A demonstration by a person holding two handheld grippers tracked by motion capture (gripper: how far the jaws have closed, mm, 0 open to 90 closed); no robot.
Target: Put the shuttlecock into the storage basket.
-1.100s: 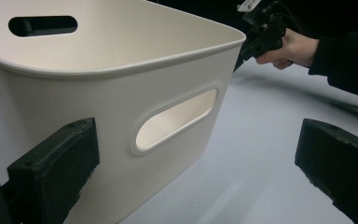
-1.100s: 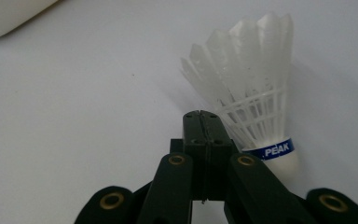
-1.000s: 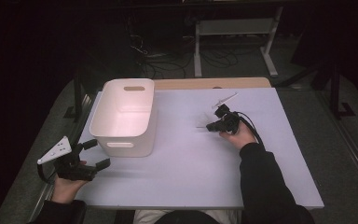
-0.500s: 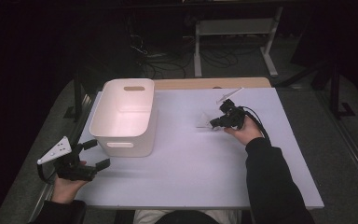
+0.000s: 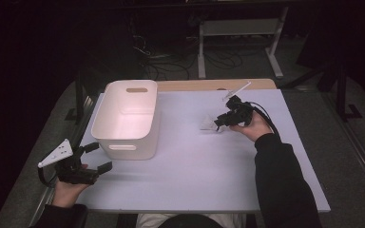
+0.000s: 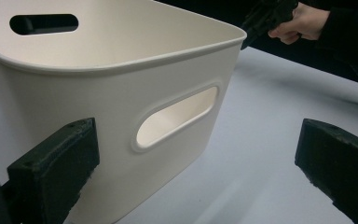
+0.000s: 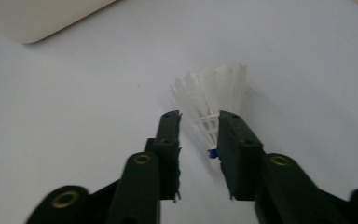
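Observation:
A white feathered shuttlecock (image 7: 214, 88) with a blue band lies on the pale table, its feathers pointing away from the right gripper (image 7: 199, 116). It sits between that gripper's two black jaws, close against one and clear of the other. Those jaws have just been opening. From above, the right gripper (image 5: 217, 122) hangs at the table's right middle with the shuttlecock (image 5: 207, 125) at its tips. My left gripper (image 5: 100, 156) rests open at the near left corner, aimed at the white bin (image 5: 123, 151), with nothing between its jaws. The left gripper (image 6: 198, 158) faces the bin's handle slot (image 6: 177, 116).
The white plastic bin (image 6: 121, 88) stands empty on the left half of the table (image 5: 195, 175). A wooden strip (image 5: 204, 84) runs along the far edge. Dark floor with cables and a metal frame (image 5: 237, 28) lies beyond.
The right hand has lifted slightly and shifted toward the far side. Its jaws have parted around the shuttlecock. The left hand has stayed put.

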